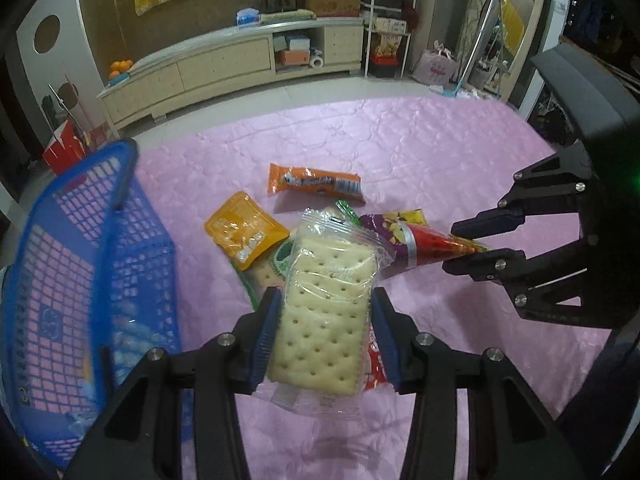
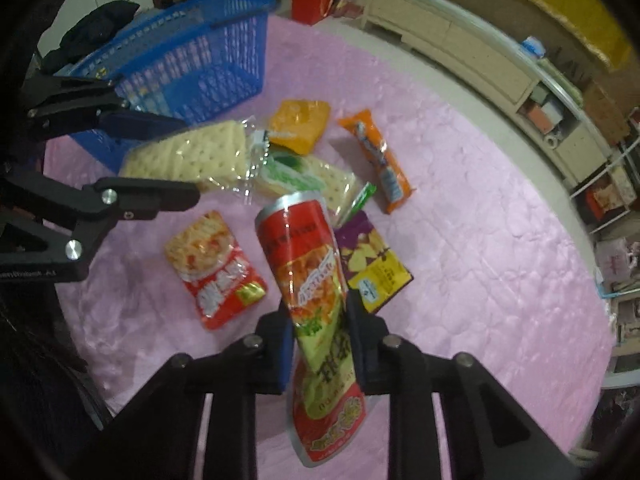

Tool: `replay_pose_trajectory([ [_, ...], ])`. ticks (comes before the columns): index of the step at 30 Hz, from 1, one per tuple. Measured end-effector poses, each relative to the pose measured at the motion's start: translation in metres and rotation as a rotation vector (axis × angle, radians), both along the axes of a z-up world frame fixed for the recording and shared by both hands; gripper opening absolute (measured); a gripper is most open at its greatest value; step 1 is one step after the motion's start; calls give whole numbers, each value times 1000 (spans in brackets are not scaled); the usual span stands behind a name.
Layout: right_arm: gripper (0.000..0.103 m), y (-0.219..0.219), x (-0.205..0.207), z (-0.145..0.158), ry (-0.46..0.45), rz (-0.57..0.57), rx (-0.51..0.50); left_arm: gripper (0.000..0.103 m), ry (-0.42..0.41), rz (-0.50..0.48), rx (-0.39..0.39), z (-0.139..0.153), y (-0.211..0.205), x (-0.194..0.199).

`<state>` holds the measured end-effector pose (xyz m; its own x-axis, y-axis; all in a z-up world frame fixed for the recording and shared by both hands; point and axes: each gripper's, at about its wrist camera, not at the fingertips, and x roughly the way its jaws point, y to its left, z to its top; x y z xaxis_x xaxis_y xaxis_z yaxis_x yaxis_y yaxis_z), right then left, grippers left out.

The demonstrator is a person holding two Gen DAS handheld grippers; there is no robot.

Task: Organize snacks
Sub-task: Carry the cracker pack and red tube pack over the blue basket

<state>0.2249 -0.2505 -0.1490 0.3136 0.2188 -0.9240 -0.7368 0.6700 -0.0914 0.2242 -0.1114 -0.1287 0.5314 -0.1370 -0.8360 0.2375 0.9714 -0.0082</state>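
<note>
1. The left gripper is closed on a clear plastic pack of pale square crackers. The pack is lifted above the pink quilted bed cover.
2. The right gripper squeezes a shiny red and green snack bag. This bag is up in the air too.
3. Just beside the left gripper stands a blue plastic basket with holes in its walls.
4. On the bed cover below lie a red packet with crackers pictured on it, a purple and yellow packet and a green-printed cracker pack.
5. Farther off lie a yellow-orange pouch and a long orange wrapper.
6. Far back, a long cream cabinet stands by the wall.
</note>
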Motion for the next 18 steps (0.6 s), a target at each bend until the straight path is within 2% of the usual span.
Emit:
replay_pose_trajectory([
  [11,27,21,-53,71,-122,-52,26,43,-104,5,-35,56,35,-46],
  [18,27,47,-65,97,-177,-56,54,43,-159,31,-41,81,67,-70],
])
